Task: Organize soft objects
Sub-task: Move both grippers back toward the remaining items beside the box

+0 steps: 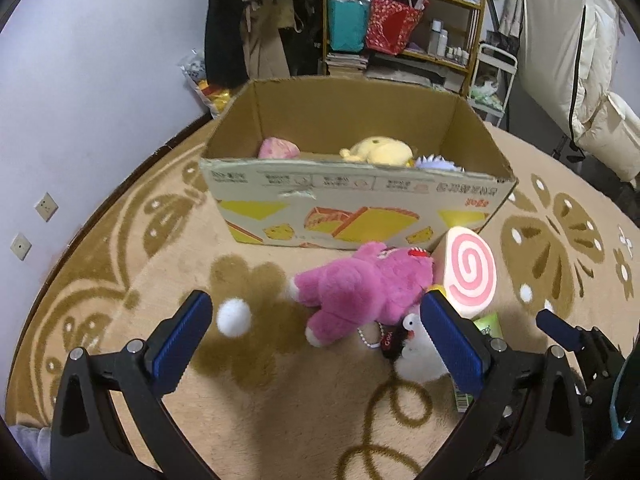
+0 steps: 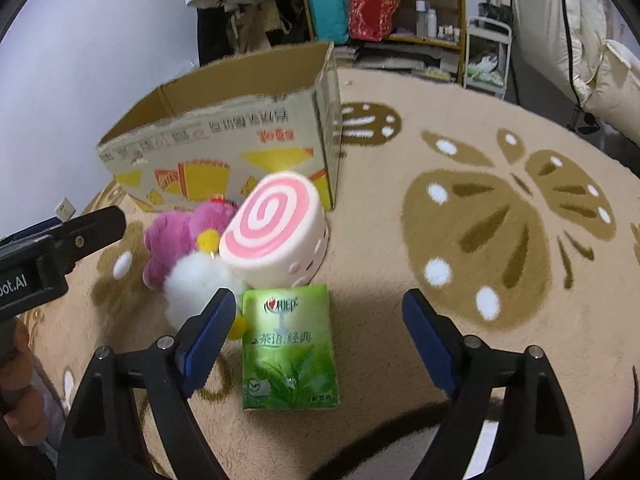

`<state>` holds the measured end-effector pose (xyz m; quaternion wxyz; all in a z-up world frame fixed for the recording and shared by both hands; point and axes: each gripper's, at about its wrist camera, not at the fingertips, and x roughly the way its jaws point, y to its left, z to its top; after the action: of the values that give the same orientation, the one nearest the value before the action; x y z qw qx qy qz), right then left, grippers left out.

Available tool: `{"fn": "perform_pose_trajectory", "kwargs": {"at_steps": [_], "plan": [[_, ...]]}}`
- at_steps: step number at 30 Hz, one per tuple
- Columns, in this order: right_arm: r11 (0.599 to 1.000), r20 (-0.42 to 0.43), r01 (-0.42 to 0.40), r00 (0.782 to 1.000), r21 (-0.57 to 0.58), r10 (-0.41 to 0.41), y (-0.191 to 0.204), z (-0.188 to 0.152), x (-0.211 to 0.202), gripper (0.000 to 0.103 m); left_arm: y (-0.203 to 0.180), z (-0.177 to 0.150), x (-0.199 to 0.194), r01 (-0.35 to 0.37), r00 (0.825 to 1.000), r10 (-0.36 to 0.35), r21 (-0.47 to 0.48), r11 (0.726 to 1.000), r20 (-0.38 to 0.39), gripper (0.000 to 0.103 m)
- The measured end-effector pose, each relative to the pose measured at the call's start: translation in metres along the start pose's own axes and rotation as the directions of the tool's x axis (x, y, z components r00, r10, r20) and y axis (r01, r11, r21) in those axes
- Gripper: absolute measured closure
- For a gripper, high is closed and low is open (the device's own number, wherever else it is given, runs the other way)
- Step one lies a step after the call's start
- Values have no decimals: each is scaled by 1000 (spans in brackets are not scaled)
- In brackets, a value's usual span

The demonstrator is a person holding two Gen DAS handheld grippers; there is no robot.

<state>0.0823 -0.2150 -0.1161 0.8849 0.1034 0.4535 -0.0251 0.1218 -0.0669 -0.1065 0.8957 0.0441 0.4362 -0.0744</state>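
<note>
Reaching in with both tongs spread wide and empty, you face a tight cluster on the carpet [image 1: 280, 400] just in front of the cardboard box [image 1: 360, 208]: the pink plush [image 1: 360, 284], the swirl-roll cushion [image 2: 272, 232] leaning against it, a white fluffy toy [image 2: 200, 284] and a green tissue pack [image 2: 290, 344]. Your left tongs [image 1: 316, 332] hover over the pink plush; your right tongs [image 2: 320, 340] straddle the tissue pack. Closing now, the left could snag the white toy's keychain or nudge the small white pompom [image 1: 234, 317] away. The right may pinch the pack's slick wrapper and let it slide. A yellow plush [image 1: 380, 150] is already in the box, so drop gently.
</note>
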Motion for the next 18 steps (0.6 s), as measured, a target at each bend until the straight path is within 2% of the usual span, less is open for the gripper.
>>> {"fn": "perform_pose_trajectory", "kwargs": {"at_steps": [8, 18], "plan": [[1000, -26, 10, 1000, -6, -11, 2, -2, 8, 14, -12, -3, 10, 9, 1000, -8, 43, 999, -20, 0], [998, -57, 23, 998, 51, -20, -15, -2, 10, 14, -25, -6, 15, 43, 999, -40, 89, 995, -35, 0]]}}
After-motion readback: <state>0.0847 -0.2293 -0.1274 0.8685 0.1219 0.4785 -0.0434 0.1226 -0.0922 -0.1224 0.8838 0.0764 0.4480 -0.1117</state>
